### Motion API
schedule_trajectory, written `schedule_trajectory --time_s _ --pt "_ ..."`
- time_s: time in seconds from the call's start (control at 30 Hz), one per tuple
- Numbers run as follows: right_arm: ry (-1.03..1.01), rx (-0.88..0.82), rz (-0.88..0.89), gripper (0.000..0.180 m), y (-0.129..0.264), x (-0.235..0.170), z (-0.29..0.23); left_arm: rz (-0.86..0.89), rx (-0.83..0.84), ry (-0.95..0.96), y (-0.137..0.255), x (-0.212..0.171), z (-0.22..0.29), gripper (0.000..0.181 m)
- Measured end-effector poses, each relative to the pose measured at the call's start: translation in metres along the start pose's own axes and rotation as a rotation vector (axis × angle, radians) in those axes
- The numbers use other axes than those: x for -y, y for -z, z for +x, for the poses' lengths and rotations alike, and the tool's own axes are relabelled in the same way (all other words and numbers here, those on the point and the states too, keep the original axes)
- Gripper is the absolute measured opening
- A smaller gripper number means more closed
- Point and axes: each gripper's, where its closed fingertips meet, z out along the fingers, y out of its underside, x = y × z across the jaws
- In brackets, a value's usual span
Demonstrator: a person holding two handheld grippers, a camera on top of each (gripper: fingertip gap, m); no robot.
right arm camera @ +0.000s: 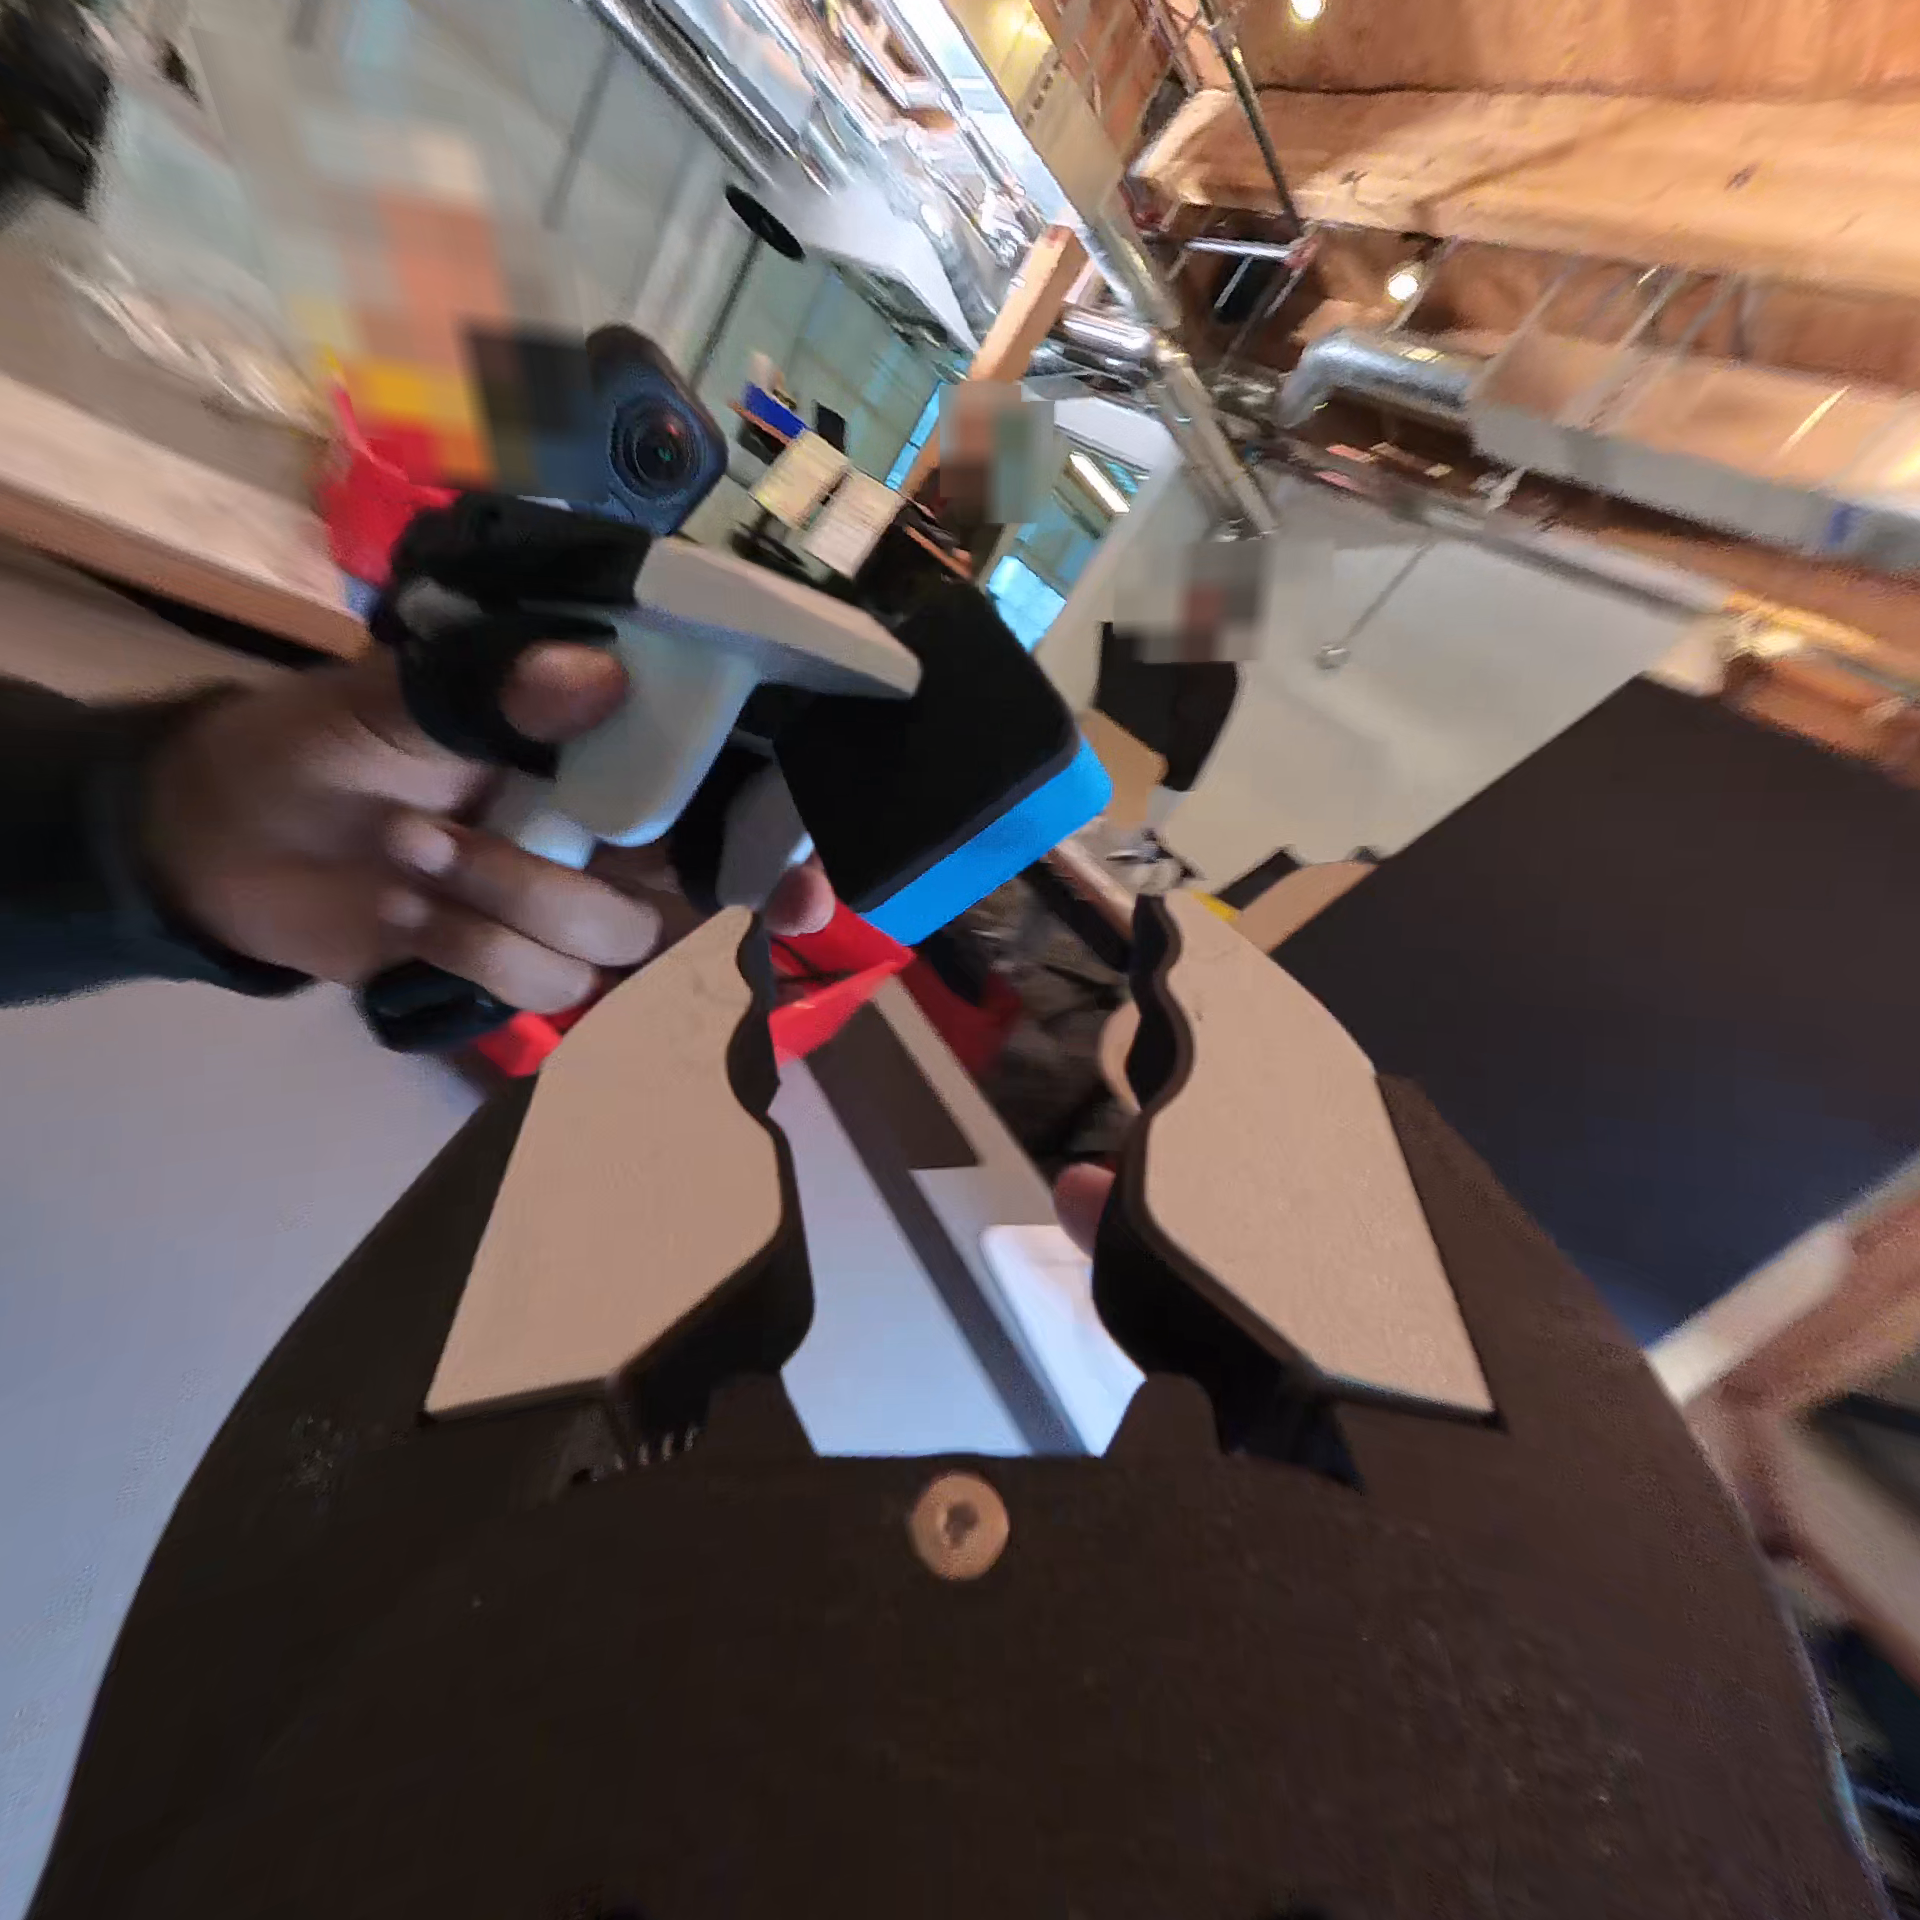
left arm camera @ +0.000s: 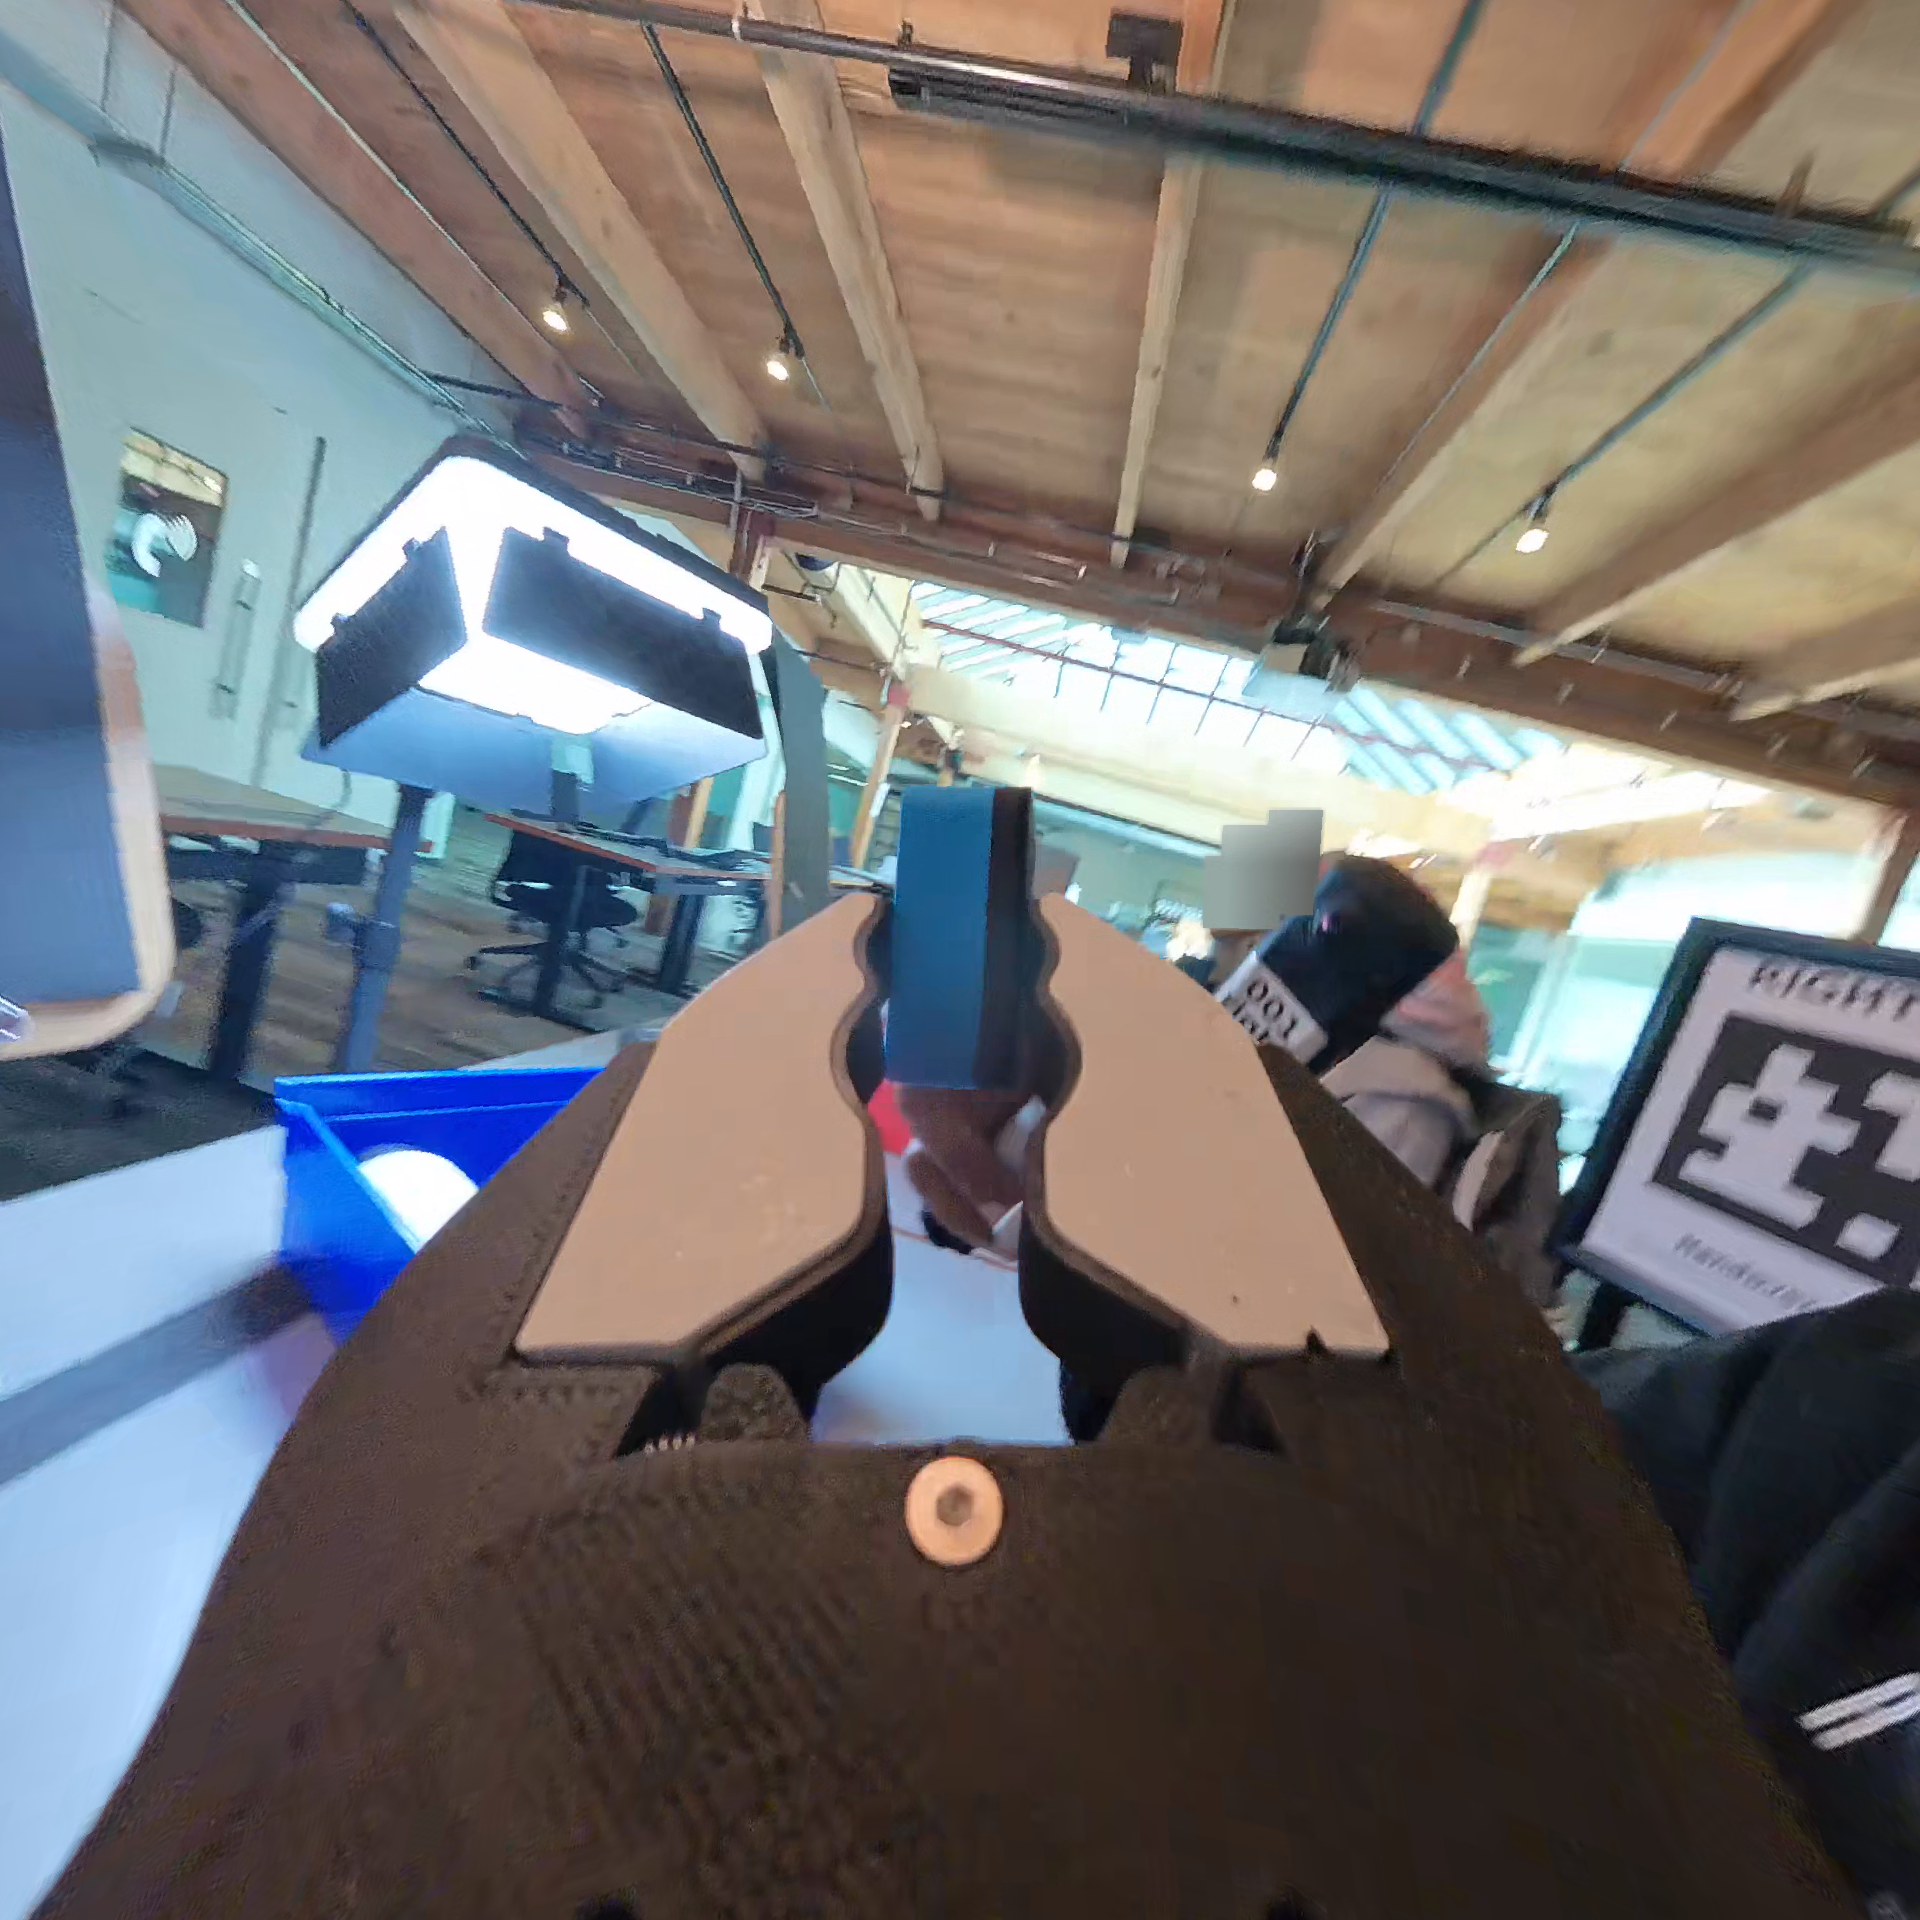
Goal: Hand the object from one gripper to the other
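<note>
The blue-and-black block [left arm camera: 961,940] sits upright at the centre of your left wrist view, clamped between the tips of your left gripper [left arm camera: 958,961]. In your right wrist view it hangs centre frame, above your right gripper [right arm camera: 940,935], whose fingers stand apart and empty. A blue bin [left arm camera: 353,1174] lies lower left.

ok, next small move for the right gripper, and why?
Probably ease the right gripper up and forward so its open jaws straddle the free end of the blue and black block. The left gripper is shut on the block, which sits just beyond and slightly left of the right fingertips, not yet between them.
</note>
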Motion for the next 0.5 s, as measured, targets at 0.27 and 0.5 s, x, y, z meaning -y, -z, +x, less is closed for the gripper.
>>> schedule_trajectory --time_s 0.27,0.5 --pt "0.233 -0.183 0.026 0.069 -0.001 0.005 0.005 0.035 -0.007 0.207 -0.006 -0.010 -0.004 0.023" --pt "0.272 -0.205 0.023 0.061 -0.001 0.005 0.004 0.073 -0.049 0.346 -0.012 -0.022 -0.003 0.023"
